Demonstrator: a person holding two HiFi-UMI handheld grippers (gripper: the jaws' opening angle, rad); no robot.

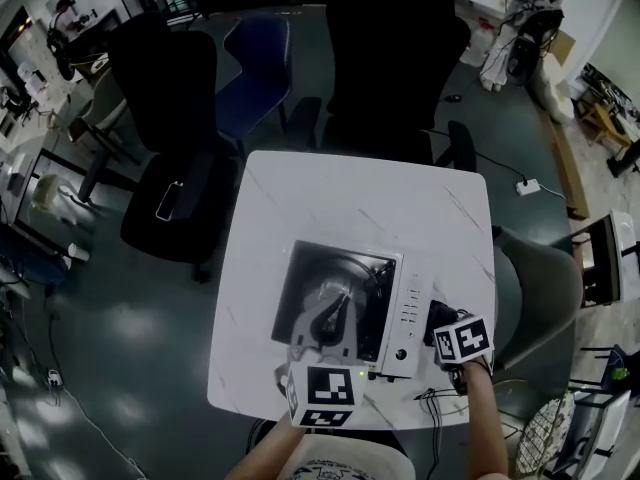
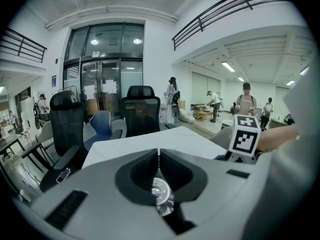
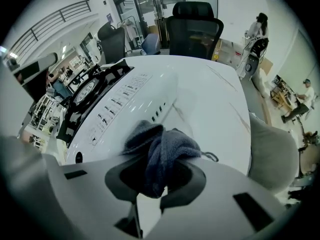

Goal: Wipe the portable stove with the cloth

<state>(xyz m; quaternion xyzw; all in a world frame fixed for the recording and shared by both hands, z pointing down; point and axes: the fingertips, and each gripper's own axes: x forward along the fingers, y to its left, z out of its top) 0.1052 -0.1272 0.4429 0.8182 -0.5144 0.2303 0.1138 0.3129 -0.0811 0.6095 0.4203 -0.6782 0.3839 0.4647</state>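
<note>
Holding the cloth, your right gripper had both jaws clamped on a bunched fold of the dark blue-grey fabric, and the loose part bulged out ahead of the jaws. The cloth sat at the right side of the portable stove, just beside its white control strip. Whether the fabric actually touched the stove casing could not be told from either view. From the right gripper view, the stove lay ahead and to the left, with its round burner under the black pan supports.

Your left gripper had its jaws pressed together with nothing between them. In the head view it was over the near half of the stove's dark cooking area, pointing away from you. Its own camera looked out level over the table, and the right gripper's marker cube showed at its right.

The stove stood near your edge of the white marbled table. Two black office chairs and a blue chair stood beyond the far side.
</note>
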